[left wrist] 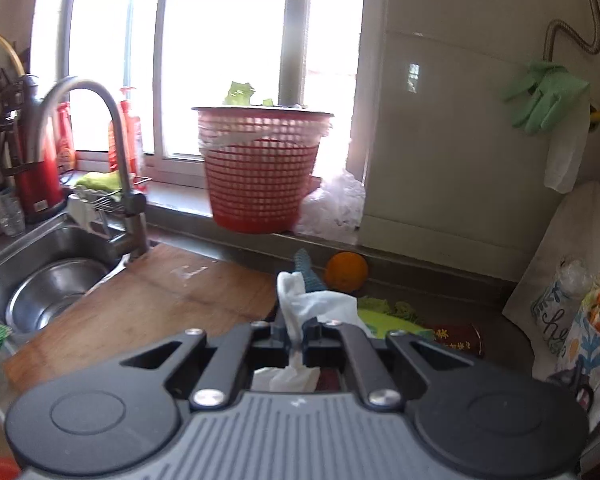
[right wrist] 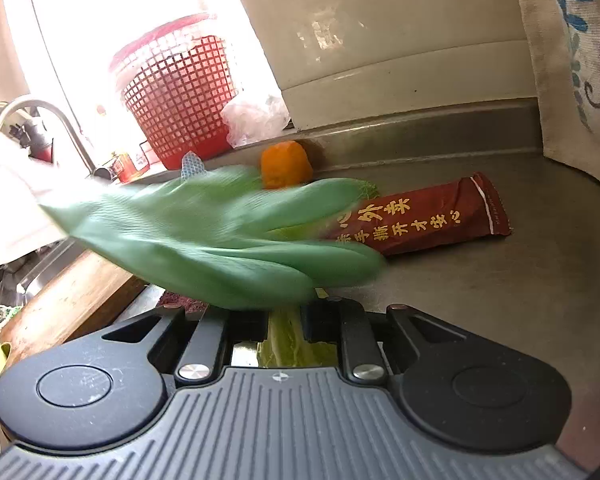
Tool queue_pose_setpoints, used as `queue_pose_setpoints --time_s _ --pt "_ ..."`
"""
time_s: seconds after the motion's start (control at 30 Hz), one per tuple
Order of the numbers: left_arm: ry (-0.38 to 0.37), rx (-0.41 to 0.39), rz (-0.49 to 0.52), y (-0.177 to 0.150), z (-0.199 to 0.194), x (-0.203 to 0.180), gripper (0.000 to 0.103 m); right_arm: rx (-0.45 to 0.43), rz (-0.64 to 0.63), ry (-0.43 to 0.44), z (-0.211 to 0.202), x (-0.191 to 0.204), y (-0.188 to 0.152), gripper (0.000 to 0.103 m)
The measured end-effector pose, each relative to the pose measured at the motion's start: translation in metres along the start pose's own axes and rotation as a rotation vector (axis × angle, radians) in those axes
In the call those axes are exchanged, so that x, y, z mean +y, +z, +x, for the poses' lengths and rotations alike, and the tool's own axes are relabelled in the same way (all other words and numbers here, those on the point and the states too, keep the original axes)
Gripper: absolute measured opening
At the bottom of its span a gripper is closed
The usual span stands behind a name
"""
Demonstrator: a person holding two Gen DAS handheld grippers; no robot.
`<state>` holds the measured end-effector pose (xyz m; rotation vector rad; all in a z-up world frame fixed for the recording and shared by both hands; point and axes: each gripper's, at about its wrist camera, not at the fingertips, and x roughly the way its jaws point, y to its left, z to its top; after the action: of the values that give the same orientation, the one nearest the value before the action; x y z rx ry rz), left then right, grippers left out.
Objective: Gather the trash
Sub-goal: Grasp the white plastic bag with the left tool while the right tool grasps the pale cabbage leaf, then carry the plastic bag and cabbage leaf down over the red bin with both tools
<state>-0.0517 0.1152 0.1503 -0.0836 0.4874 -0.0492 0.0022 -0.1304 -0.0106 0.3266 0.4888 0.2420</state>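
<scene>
While the left tool (left wrist: 296, 332) pinches white tissue (left wrist: 300, 304), basket (left wrist: 260, 168) sits beyond

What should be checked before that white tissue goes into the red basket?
1. Left gripper shut on the white tissue: ok.
2. Red mesh basket upright on the windowsill, top open: ok.
3. Way to the basket free, with the faucet off to its left: ok.
4. Right gripper firm on the cabbage leaf: cannot tell. The leaf lies between its jaws, but a blurred green rubber glove hides the fingertips.
5. Counter cleared of trash: not ok, a red snack wrapper lies there.
</scene>
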Motion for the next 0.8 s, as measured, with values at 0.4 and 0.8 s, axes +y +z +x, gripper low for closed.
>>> queue_pose_setpoints --time_s 0.4,0.8 --pt "0.031 -0.041 -0.099 -0.037 -0.073 0.076 0.002 -0.064 -0.003 -0.031 -0.012 0.001 -0.003 0.017" --pt "0.137 -0.071 -0.172 -0.063 -0.128 0.173 0.002 -0.091 0.037 -0.094 -0.049 0.009 -0.008 0.015"
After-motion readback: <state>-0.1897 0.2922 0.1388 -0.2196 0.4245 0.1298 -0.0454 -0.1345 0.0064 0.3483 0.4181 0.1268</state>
